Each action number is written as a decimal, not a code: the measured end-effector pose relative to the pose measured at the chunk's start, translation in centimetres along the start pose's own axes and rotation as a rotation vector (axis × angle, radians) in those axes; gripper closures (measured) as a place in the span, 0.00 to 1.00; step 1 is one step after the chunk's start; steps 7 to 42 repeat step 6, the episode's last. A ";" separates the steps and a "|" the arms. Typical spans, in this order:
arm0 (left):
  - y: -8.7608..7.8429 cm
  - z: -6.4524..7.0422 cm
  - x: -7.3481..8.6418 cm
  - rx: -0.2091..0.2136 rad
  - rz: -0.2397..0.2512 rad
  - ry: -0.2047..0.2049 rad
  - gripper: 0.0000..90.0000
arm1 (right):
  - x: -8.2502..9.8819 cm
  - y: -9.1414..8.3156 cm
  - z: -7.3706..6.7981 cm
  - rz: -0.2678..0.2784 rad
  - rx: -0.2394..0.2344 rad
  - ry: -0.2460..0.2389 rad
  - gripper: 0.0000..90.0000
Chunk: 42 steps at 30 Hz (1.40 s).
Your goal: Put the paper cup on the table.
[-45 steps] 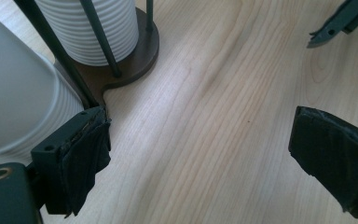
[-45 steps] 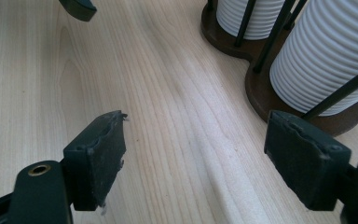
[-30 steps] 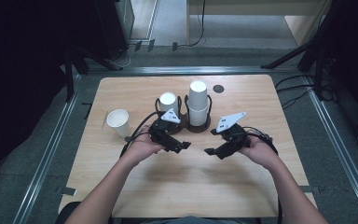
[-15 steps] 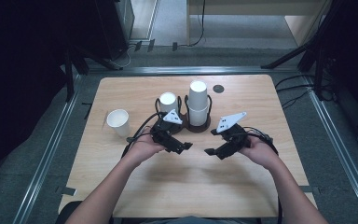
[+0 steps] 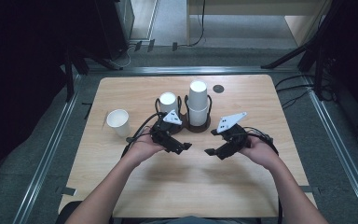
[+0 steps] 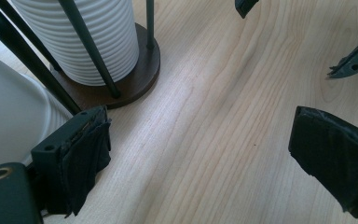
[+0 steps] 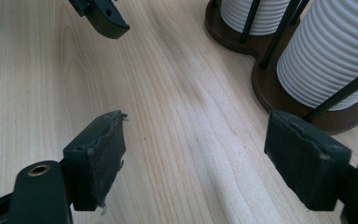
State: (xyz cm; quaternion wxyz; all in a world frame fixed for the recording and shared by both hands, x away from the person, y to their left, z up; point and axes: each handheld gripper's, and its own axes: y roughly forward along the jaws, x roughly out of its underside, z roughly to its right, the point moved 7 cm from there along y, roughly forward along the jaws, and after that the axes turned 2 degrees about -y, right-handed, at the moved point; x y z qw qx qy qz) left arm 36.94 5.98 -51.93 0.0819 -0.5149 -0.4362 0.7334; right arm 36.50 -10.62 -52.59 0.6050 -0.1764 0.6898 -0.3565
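On a wooden tabletop [image 5: 242,182], a dark holder [image 5: 204,127] carries two stacks of ribbed white cups [image 5: 198,103], its near-left rim hidden behind the left gripper [image 5: 182,148]. Facing it, the right gripper [image 5: 212,152] hovers; both sets of jaws gape, empty. A single cup [image 5: 118,122] stands far left.

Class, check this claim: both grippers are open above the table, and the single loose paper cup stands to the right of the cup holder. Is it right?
Not quite. The loose paper cup stands left of the cup holder, as the high view shows. The left gripper and right gripper are indeed open above the table.
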 end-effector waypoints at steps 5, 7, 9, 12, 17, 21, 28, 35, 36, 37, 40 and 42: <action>0.4 -0.2 0.3 -0.013 -0.010 0.001 0.06 | 0.1 0.0 0.0 -0.002 -0.001 0.004 0.23; 0.6 -0.3 0.5 -0.024 -0.021 0.009 0.06 | 0.1 0.0 0.1 -0.004 -0.002 0.002 0.23; 0.6 -0.3 0.5 -0.024 -0.021 0.009 0.06 | 0.1 0.0 0.1 -0.004 -0.002 0.002 0.23; 0.6 -0.3 0.5 -0.024 -0.021 0.009 0.06 | 0.1 0.0 0.1 -0.004 -0.002 0.002 0.23; 0.6 -0.3 0.5 -0.024 -0.021 0.009 0.06 | 0.1 0.0 0.1 -0.004 -0.002 0.002 0.23; 0.6 -0.3 0.5 -0.024 -0.021 0.009 0.06 | 0.1 0.0 0.1 -0.004 -0.002 0.002 0.23; 0.6 -0.3 0.5 -0.024 -0.021 0.009 0.06 | 0.1 0.0 0.1 -0.004 -0.002 0.002 0.23; 0.6 -0.3 0.5 -0.024 -0.021 0.009 0.06 | 0.1 0.0 0.1 -0.004 -0.002 0.002 0.23; 0.6 -0.3 0.5 -0.024 -0.021 0.009 0.06 | 0.1 0.0 0.1 -0.004 -0.002 0.002 0.23; 0.6 -0.3 0.5 -0.024 -0.021 0.009 0.06 | 0.1 0.0 0.1 -0.004 -0.002 0.002 0.23; 0.6 -0.3 0.5 -0.024 -0.021 0.009 0.06 | 0.1 0.0 0.1 -0.004 -0.002 0.002 0.23; 0.6 -0.3 0.5 -0.024 -0.021 0.009 0.06 | 0.1 0.0 0.1 -0.004 -0.002 0.002 0.23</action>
